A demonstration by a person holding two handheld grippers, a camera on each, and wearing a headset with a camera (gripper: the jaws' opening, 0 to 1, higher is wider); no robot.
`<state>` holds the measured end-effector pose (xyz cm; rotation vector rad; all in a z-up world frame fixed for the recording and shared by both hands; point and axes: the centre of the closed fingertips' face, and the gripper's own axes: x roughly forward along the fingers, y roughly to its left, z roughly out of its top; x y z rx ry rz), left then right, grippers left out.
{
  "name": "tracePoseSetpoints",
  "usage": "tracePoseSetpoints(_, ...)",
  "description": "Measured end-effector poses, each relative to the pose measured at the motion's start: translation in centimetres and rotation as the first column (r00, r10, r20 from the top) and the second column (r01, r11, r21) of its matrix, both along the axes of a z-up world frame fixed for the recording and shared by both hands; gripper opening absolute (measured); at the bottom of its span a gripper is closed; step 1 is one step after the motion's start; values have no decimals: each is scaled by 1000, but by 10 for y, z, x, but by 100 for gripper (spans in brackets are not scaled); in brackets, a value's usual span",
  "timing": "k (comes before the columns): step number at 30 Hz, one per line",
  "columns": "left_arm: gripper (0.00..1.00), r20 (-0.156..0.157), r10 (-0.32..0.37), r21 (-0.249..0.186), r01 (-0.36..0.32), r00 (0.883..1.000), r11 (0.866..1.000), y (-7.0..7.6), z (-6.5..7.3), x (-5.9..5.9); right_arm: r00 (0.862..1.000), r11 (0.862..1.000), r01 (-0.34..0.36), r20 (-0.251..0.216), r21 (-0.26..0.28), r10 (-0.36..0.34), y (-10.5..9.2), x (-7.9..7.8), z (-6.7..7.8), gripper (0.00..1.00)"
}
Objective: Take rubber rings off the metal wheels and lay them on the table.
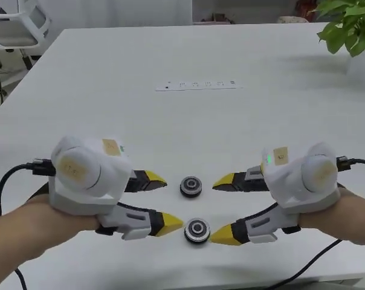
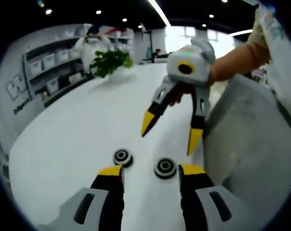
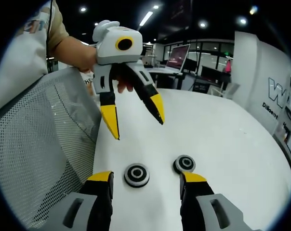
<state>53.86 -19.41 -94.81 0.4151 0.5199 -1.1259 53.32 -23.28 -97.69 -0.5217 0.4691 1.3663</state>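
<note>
Both tongs share one build: a rounded white housing, grey-and-black arms and pointed yellow tips. The left tongs carry a pale yellow label on top, and the right tongs show a small green light. A black cable trails from each. The person wears a light, printed short sleeve.

2 wheels, 2 grippers, 1 plant

White table with two metal wheels
</note>
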Motion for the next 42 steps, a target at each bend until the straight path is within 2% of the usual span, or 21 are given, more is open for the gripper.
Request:
tracePoseSetpoints(11,41,-46,-23,5,23,999,1000,-14,-19,-2,999,1000,-27,-44,-16,26,4,-5,-16,45)
tracePoseSetpoints(23,26,-84,-69,14,71,994,997,-31,-38,-10,997,1000,-6,-73,-2,6,2,-3,-21,43)
tracePoseSetpoints(27,22,-83,-84,25,86,993,996,-35,-43,-11,997,1000,-9,-76,-10,9,1,-5,-24,43)
tracePoseSetpoints(31,19,-94,-78,33,81,993,996,-36,-50,-9,997,1000,-16,-75,-16,15,1,-7,-26,43)
tracePoseSetpoints(36,18,-97,-88,50,93,991,994,-38,-56,-14,997,1000,-19,-77,-18,17,1,-8,-27,43)
tracePoseSetpoints(37,18,-86,-87,44,91,993,995,-39,-56,-13,997,1000,-20,-77,-19,19,1,-8,-28,43)
tracePoseSetpoints(39,17,-92,-74,43,78,993,996,-38,-56,-11,997,1000,-22,-78,-21,20,1,-9,-29,43)
tracePoseSetpoints(42,13,-76,-67,47,71,995,996,-37,-57,-9,996,999,-24,-83,-22,23,2,-9,-31,42)
